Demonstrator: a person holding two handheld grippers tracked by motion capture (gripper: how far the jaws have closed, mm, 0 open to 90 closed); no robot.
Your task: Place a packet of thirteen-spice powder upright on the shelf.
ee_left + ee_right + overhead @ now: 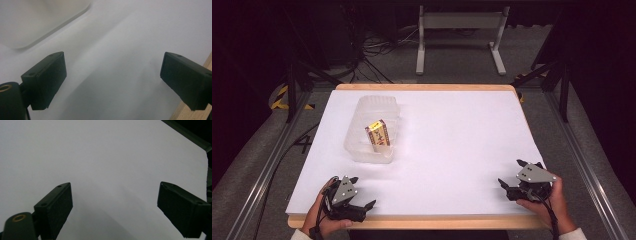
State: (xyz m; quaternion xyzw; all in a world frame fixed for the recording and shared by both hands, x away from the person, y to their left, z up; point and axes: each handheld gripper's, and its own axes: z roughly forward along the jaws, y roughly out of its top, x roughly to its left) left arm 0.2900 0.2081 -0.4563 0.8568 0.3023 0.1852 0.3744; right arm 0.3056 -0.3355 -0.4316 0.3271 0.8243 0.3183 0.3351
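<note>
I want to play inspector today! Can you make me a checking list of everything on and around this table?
Surface: white table with a wooden edge, flat and bare in the middle.
Job's things: clear plastic tub on the left half; a small yellow-and-red box stands tilted inside it.
Clutter: nothing seen on the table.
Grippers: left gripper at the near left edge, jaws wide apart, holding nothing; right gripper at the near right edge, jaws wide apart, holding nothing. Both are well short of the tub.
Cables: black cables lie tangled on the floor beyond the table.
Surroundings: grey floor, a pale metal stand behind the table, dark frame legs at both sides.
</note>
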